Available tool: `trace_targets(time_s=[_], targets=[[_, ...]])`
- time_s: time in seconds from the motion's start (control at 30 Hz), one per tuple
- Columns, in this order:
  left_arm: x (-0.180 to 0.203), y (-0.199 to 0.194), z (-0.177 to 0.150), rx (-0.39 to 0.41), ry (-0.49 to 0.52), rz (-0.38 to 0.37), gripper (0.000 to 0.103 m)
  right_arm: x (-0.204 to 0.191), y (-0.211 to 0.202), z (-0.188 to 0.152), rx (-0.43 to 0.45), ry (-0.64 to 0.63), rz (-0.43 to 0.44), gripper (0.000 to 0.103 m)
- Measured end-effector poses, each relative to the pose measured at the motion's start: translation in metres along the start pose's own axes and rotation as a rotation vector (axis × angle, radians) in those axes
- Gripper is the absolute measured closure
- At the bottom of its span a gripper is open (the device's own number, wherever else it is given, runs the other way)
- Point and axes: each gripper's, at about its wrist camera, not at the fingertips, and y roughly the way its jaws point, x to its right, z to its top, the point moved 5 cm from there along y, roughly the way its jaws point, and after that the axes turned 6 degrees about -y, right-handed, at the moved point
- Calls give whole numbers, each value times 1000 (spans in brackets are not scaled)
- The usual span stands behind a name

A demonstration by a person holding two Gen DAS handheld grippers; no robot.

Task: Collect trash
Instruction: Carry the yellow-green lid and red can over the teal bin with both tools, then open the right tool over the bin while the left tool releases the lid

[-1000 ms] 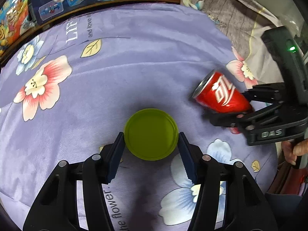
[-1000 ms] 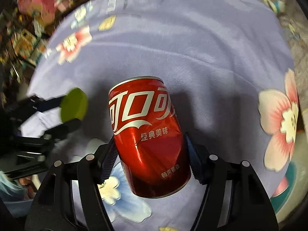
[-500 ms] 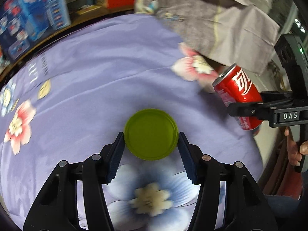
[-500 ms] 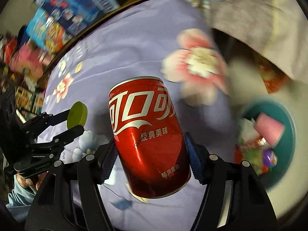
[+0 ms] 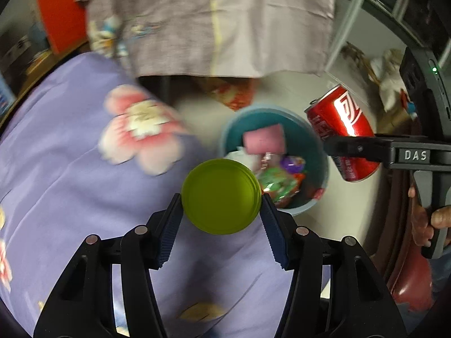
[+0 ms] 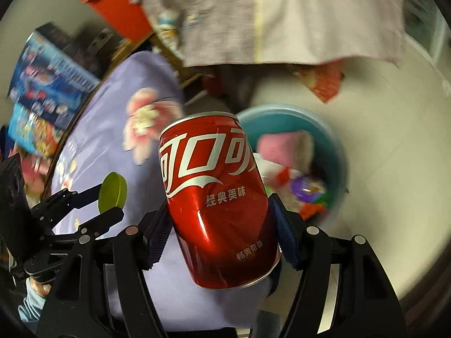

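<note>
My left gripper (image 5: 221, 205) is shut on a green round lid (image 5: 220, 195), held over the edge of the purple flowered cloth (image 5: 70, 174), just left of a teal bin (image 5: 321, 152) on the floor. My right gripper (image 6: 218, 225) is shut on a red cola can (image 6: 217, 197); the can also shows in the left wrist view (image 5: 342, 132), held above the bin's right rim. In the right wrist view the bin (image 6: 338, 152) lies beyond the can and holds a pink item (image 6: 279, 146) and wrappers. The lid (image 6: 112, 188) shows at lower left there.
A grey cloth (image 5: 225, 25) hangs behind the bin. A red paper (image 6: 324, 81) lies on the pale floor (image 6: 394, 140). Colourful boxes (image 6: 48, 84) stand beyond the purple cloth. A red box (image 5: 59, 8) is at the back left.
Both grippers have swung right off the purple cloth, carrying the lid and the can. The teal bin has come into view under and ahead of them.
</note>
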Motion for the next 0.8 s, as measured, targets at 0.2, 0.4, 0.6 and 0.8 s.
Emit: trace_targets(time_s=[0.2,0.4,0.6,0.8], targets=[[43,47,16,-65,46,-27,46,52,3,-10,-11,98,-26,40],[57,74,27,-101,35,-22,30,71,9,-9,-18,130,-27,40],[52,73,25,-98,27,8,10,69,19,-5,-29,122,-20,39],[40,64,15,-117,-11,-3,7,56,28,-3,-32,115,3,29]])
